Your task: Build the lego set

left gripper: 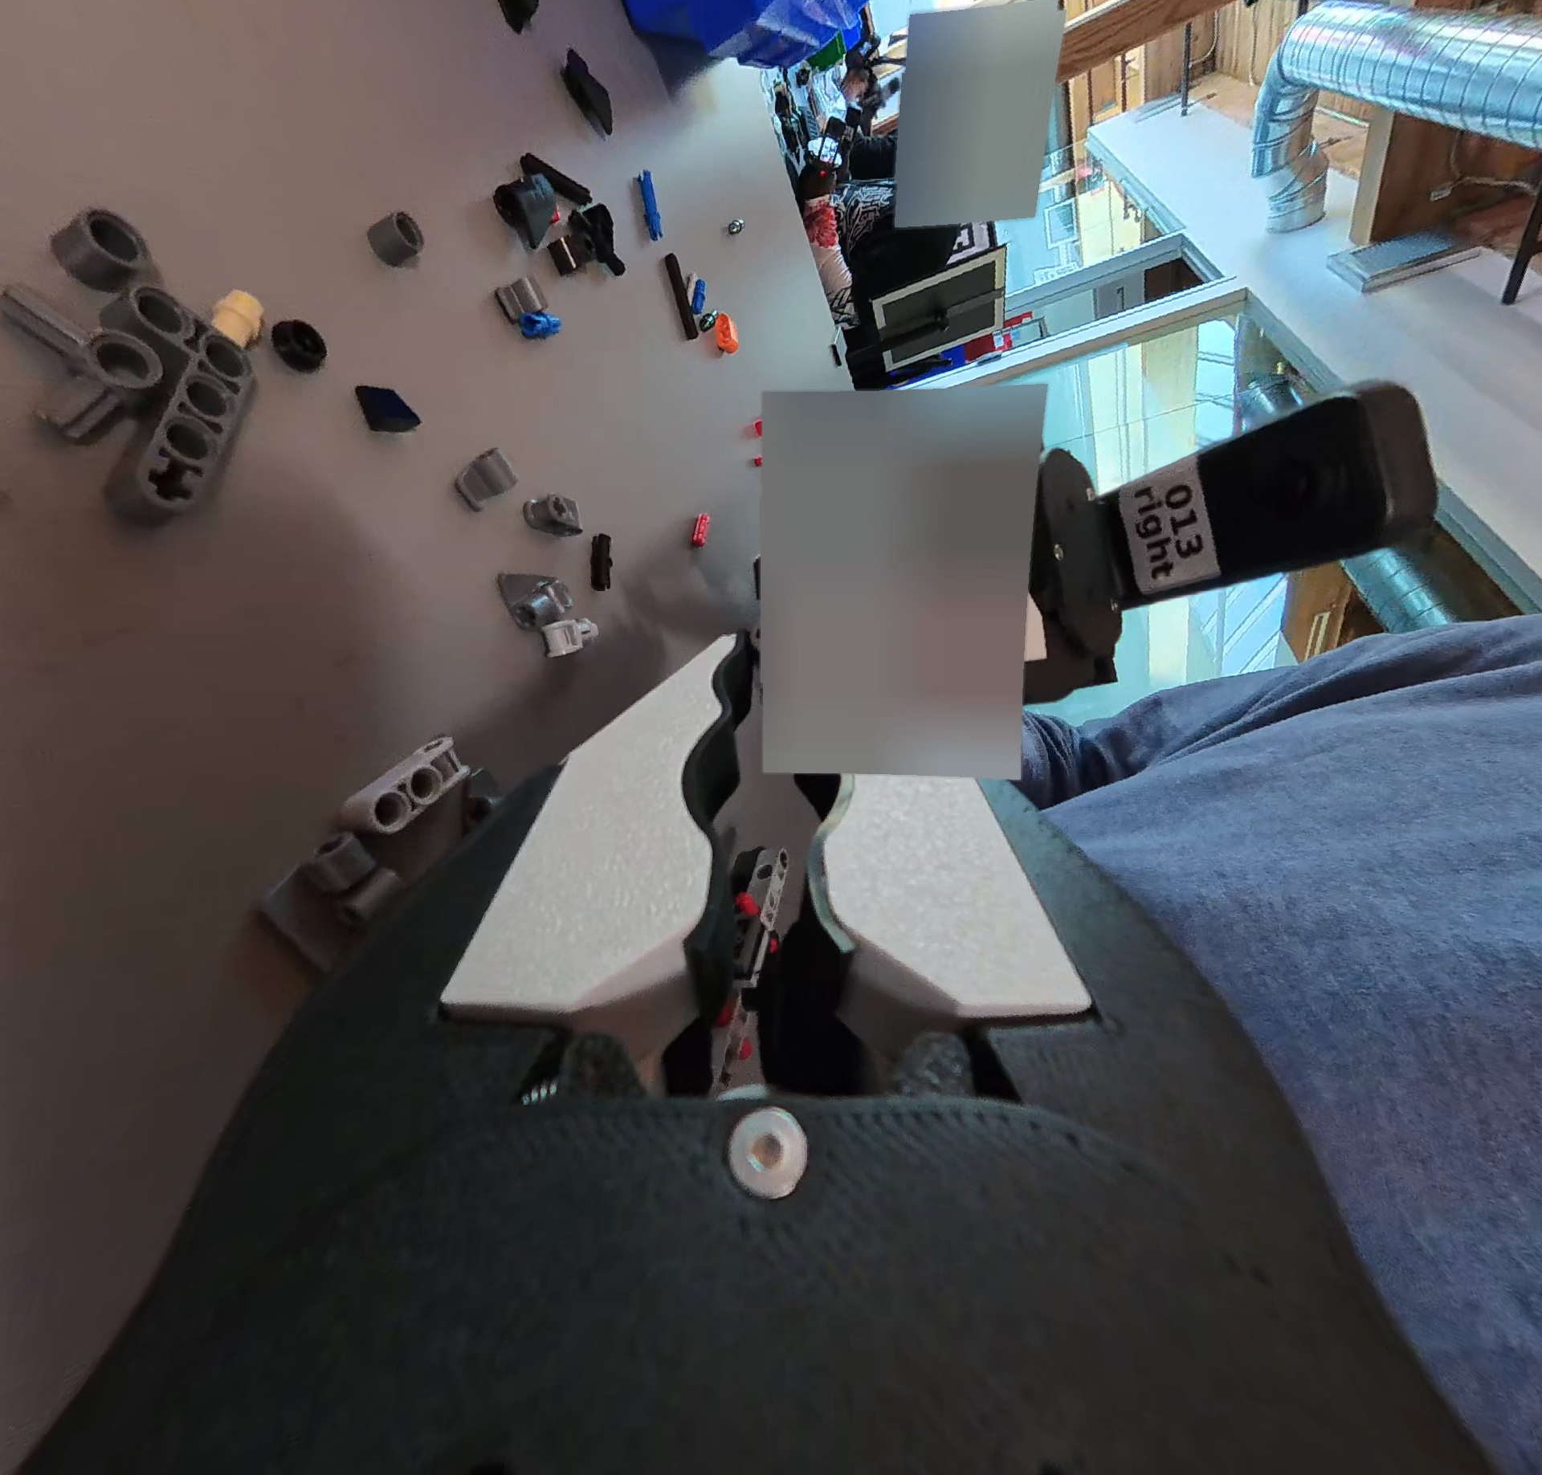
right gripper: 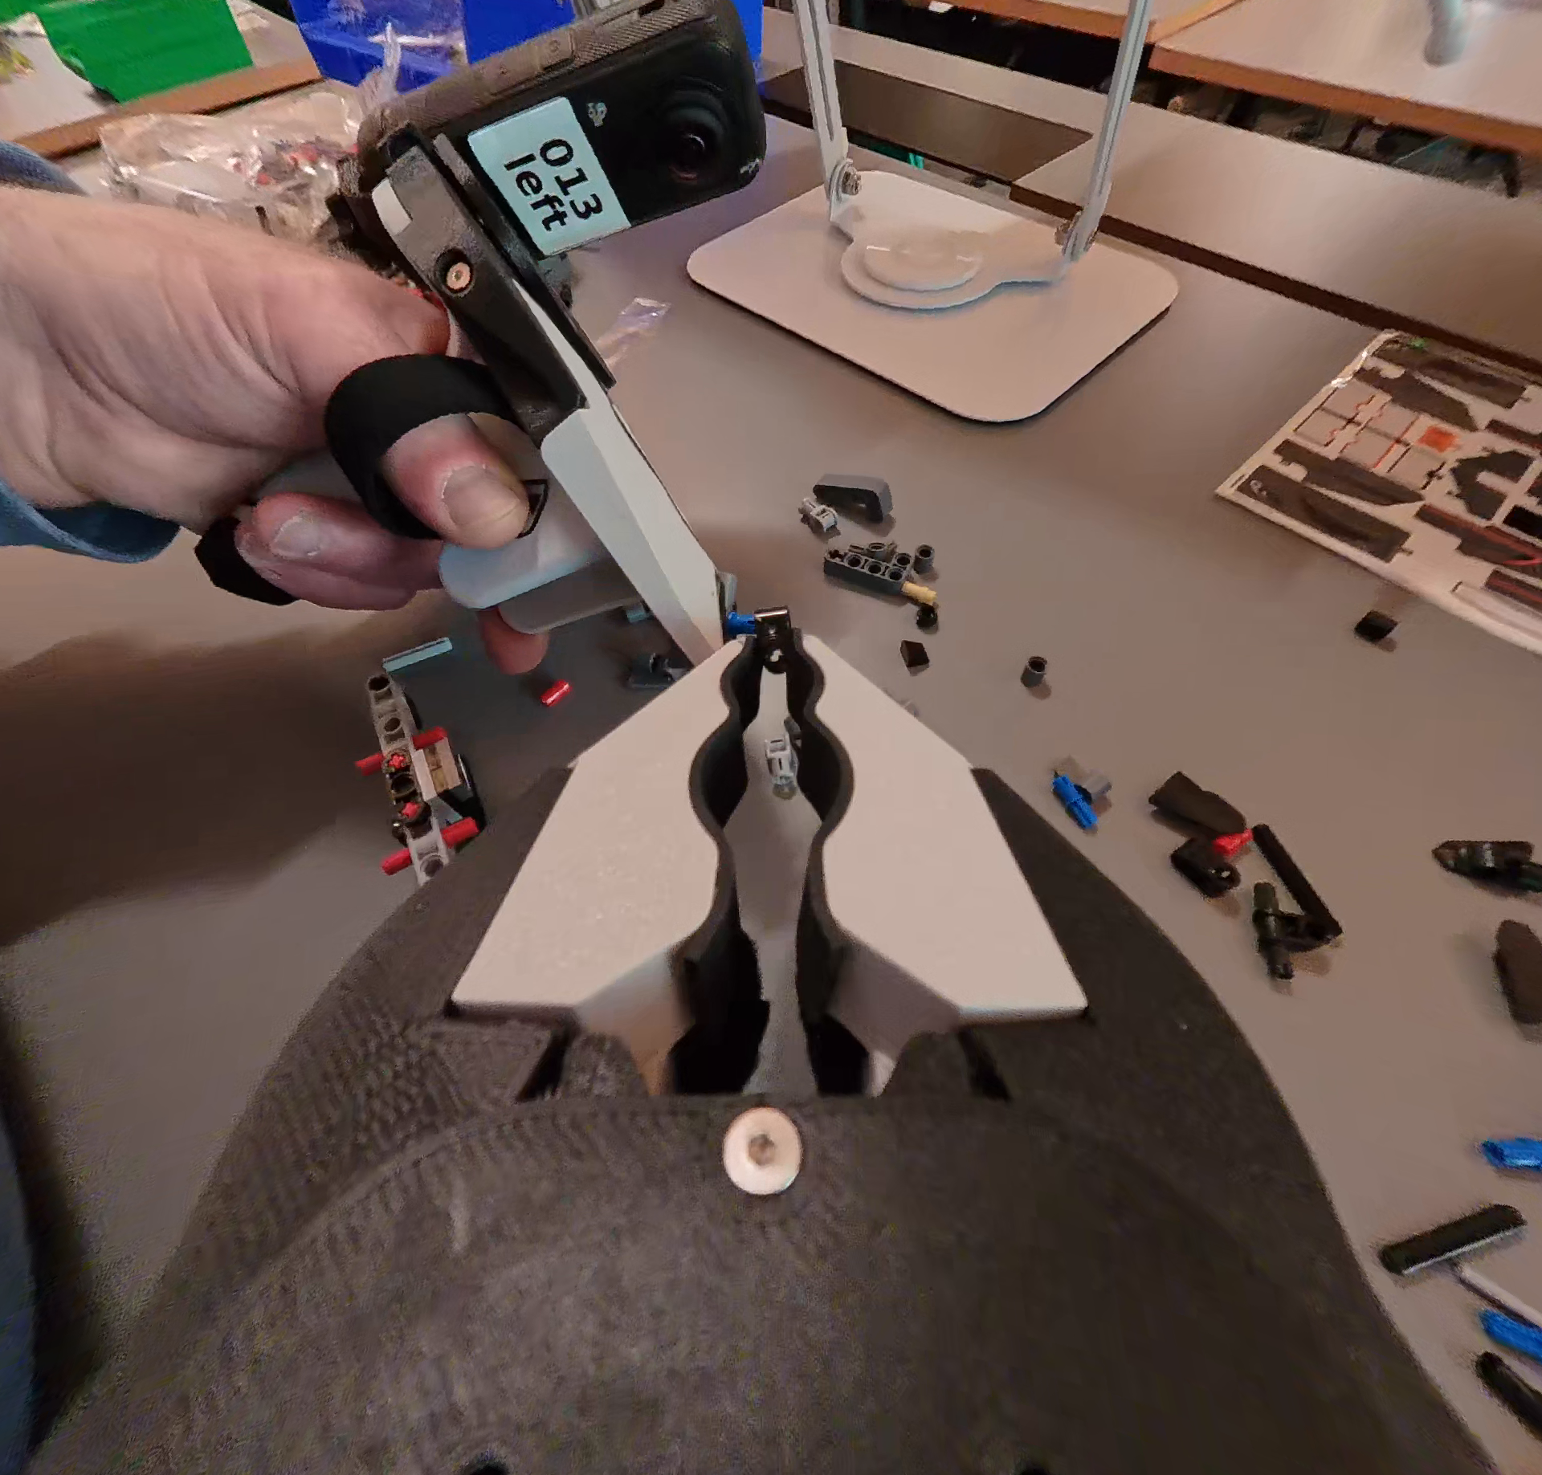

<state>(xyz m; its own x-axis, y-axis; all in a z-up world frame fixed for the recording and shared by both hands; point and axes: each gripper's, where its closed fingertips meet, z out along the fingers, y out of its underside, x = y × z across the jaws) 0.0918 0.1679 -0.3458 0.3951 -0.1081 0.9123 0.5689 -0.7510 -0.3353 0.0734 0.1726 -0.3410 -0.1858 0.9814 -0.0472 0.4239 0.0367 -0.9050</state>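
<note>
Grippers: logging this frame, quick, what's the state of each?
Left gripper: fingers shut on small blue piece.
Right gripper: fingers shut on small black piece.

The bench (right gripper: pixel 1085 684) looks smooth, matt grey. The right tongs (right gripper: pixel 772 651) show grainy matt plastic, black and white. The sticker sheet (right gripper: pixel 1410 467) is glossy paper.

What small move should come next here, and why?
Probably ease the right gripper slightly left, pressing its black piece onto the blue pin at the tip of the left gripper. The two parts nearly touch; whether they are lined up is unclear.
</note>
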